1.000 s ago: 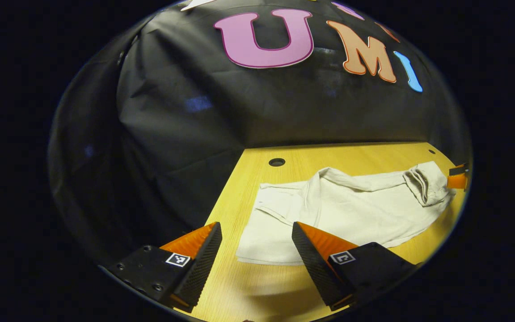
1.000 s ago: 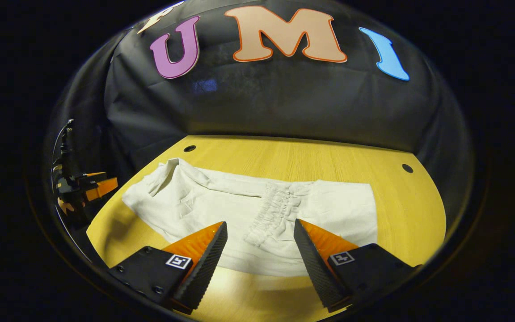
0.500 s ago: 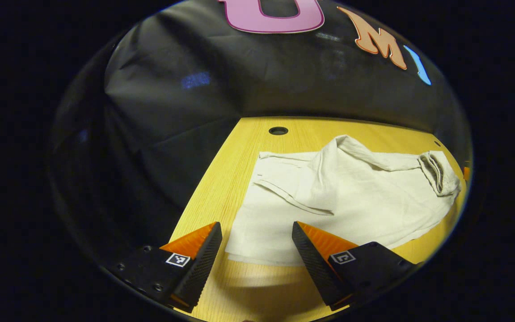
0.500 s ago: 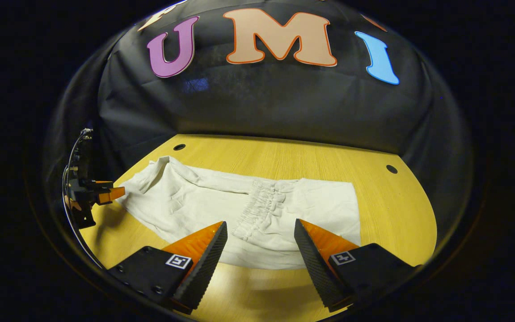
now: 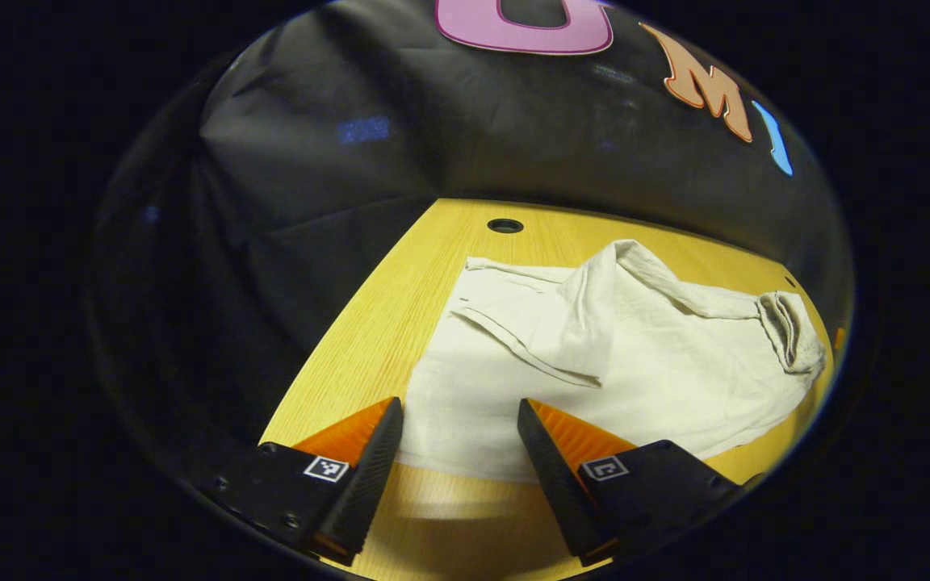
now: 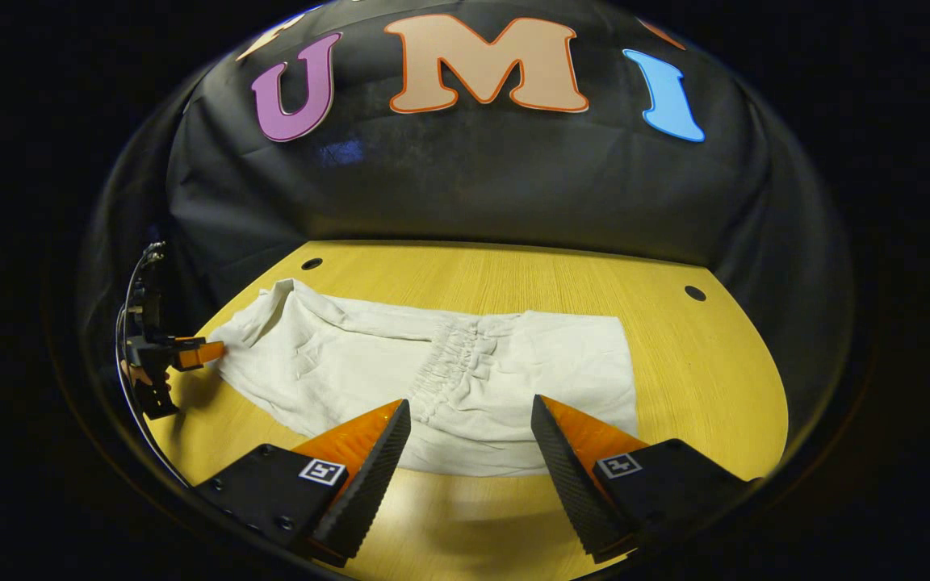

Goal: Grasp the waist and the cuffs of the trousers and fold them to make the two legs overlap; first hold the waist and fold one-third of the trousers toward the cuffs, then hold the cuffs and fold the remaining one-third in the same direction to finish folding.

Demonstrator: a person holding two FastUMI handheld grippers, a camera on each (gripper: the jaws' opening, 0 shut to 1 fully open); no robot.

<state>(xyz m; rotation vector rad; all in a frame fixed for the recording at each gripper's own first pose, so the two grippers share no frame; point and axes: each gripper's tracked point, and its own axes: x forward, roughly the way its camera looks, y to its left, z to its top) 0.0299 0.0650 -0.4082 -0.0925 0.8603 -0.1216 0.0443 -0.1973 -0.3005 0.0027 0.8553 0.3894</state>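
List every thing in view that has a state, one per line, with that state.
trousers: lying on the table, partly folded, gathered waistband lying across the middle, held by neither gripper.
left gripper: jaws open, empty, at the trousers' near edge.
right gripper: jaws open, empty, at the trousers' near edge.
table: wooden top, carrying the trousers.

Pale cream trousers [image 6: 465,379] lie flat, waist already folded over the legs.
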